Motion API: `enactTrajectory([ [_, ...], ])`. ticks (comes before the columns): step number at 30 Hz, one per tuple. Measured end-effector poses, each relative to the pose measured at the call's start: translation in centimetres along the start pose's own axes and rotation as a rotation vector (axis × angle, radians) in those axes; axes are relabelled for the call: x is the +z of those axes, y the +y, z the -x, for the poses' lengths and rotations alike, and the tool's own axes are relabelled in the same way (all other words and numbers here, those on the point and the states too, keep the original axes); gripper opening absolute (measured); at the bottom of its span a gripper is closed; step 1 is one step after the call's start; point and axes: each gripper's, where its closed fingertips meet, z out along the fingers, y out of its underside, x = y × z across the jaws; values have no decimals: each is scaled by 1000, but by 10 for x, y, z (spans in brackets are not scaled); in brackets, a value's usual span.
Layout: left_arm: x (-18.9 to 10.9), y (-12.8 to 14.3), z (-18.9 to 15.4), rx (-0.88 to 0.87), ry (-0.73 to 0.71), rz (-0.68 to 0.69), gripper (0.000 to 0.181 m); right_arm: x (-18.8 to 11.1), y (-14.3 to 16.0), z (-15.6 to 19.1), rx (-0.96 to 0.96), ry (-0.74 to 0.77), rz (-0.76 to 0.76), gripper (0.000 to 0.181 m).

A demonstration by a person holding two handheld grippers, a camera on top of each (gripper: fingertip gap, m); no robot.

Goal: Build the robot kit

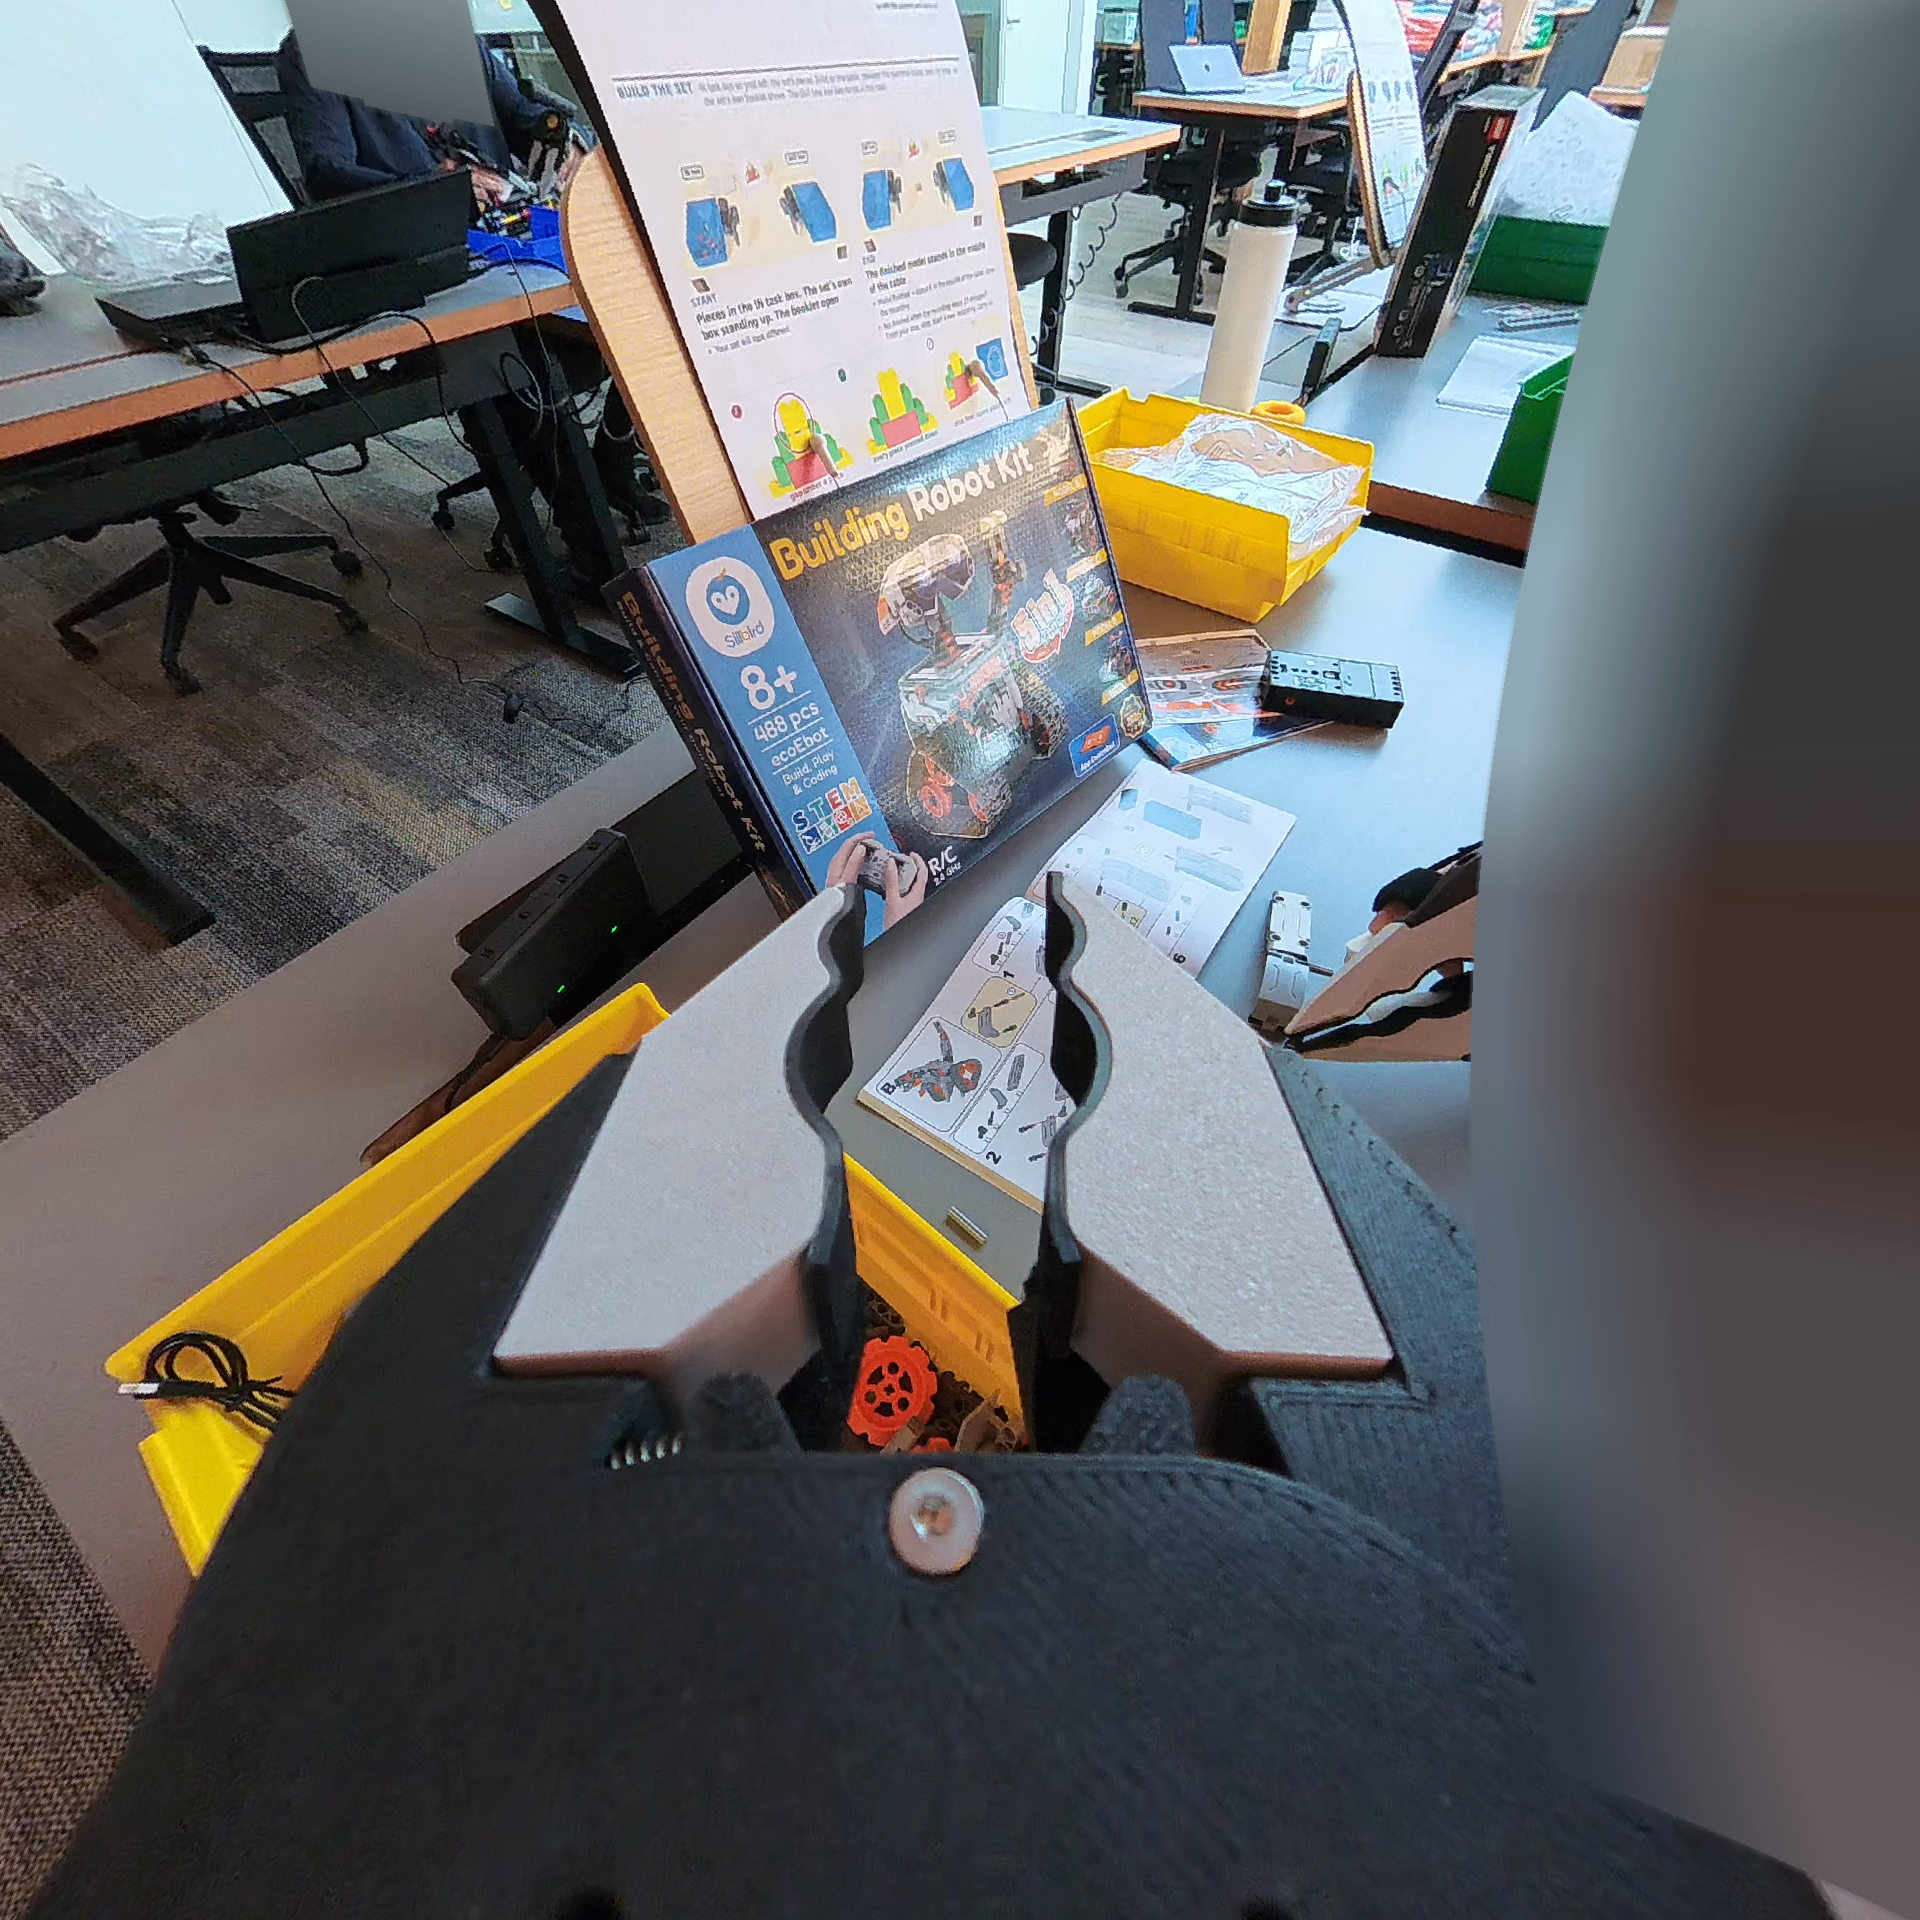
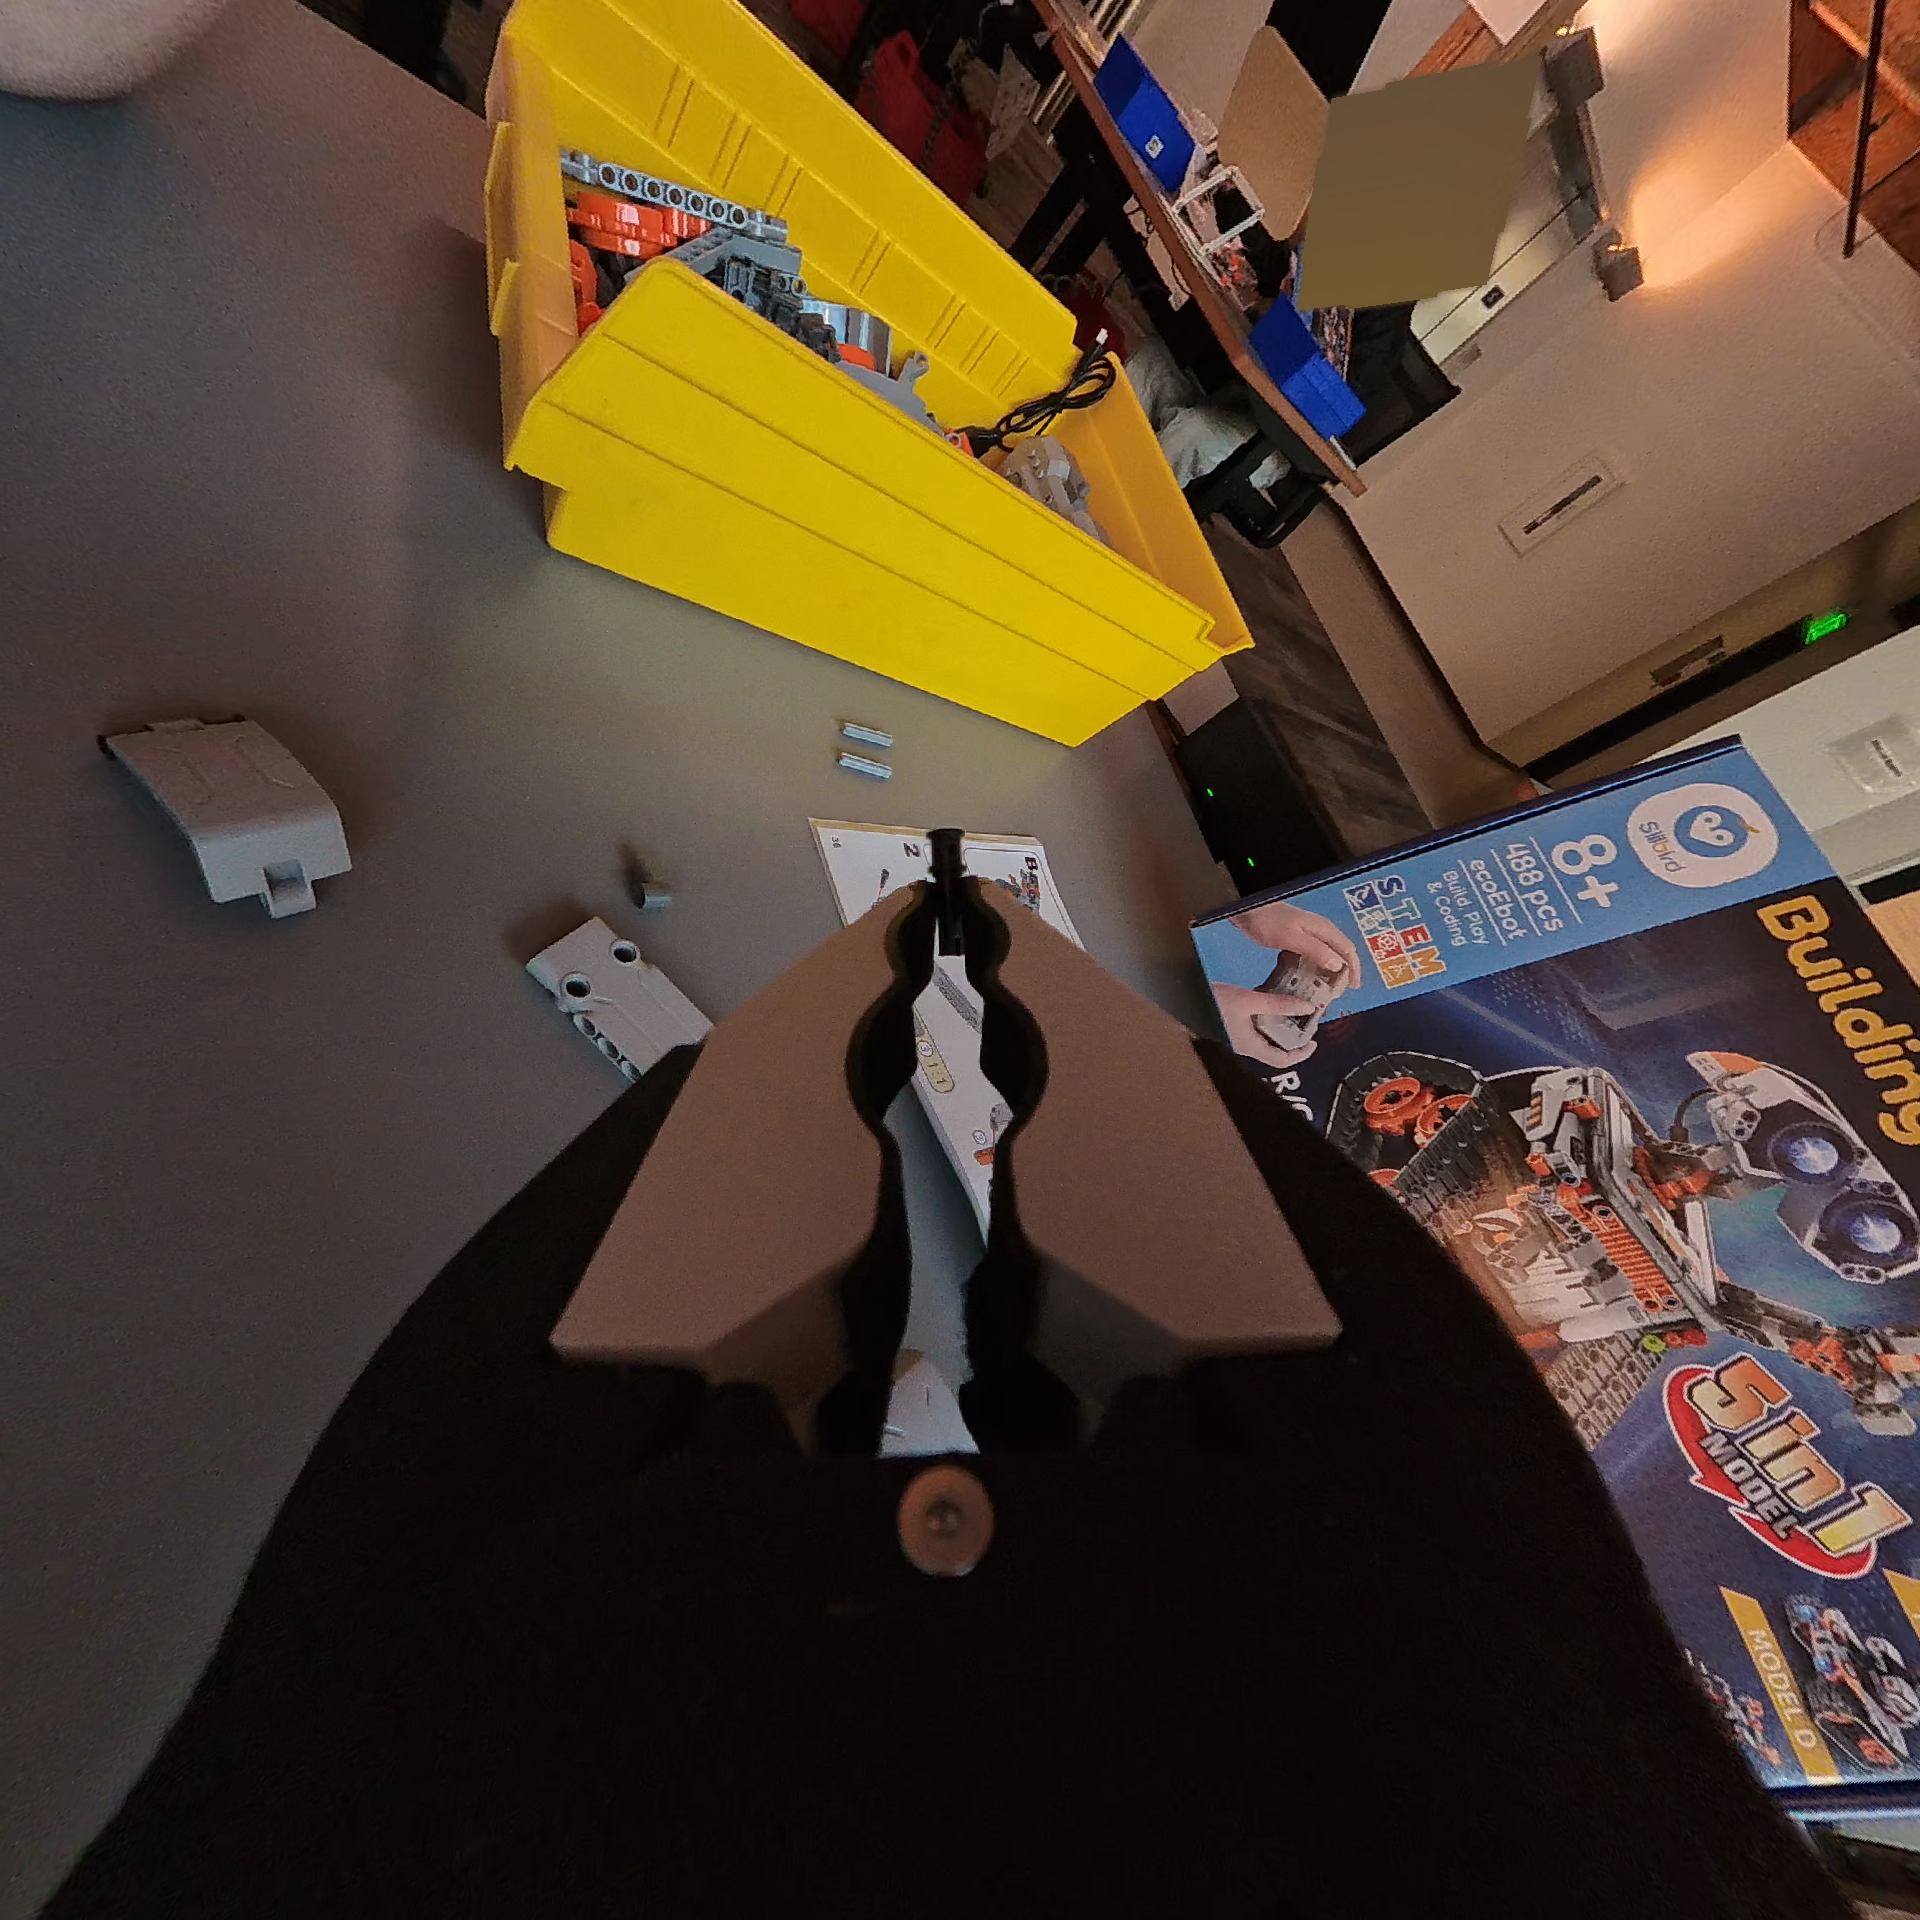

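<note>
My left gripper [image 1: 951, 914] is open and empty, held above a yellow bin [image 1: 312, 1278] of orange and grey building parts. Beyond its tips lies an instruction booklet [image 1: 987, 1049] and a blue toy kit box [image 1: 894, 686] stands upright. My right gripper [image 2: 948, 883] is shut on a small black pin [image 2: 947, 868] that sticks out past its tips, held above the booklet [image 2: 862, 862]. The right gripper also shows at the right edge of the left wrist view [image 1: 1382, 997]. The yellow bin [image 2: 831, 499] lies ahead of it in the right wrist view.
On the grey table [image 2: 312, 520] lie a curved grey panel [image 2: 234, 805], a grey beam [image 2: 613, 997], a small grey connector [image 2: 644, 883] and two short grey pins [image 2: 865, 750]. A second yellow bin [image 1: 1226, 499] with a plastic bag, a black module [image 1: 1330, 686] and a white bottle [image 1: 1252, 291] stand farther back. There is about 25 cm between the tips of the two grippers.
</note>
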Motion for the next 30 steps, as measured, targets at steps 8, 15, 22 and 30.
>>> enactTrajectory([
  [8, 2, 1, -1, 3, 5, 10, 33, 0, 6, -5, -15, 22, 13, 4],
  [15, 2, -4, -11, 16, 37, -14, 32, -6, 3, -40, 371, 13, -129, 4],
  [22, -15, -51, -51, 41, 122, -287, 34, -49, -23, -86, 1175, -416, -702, 3],
  [30, 31, -4, -109, 20, 237, -55, 36, -34, -23, -63, 939, -307, -552, 3],
])
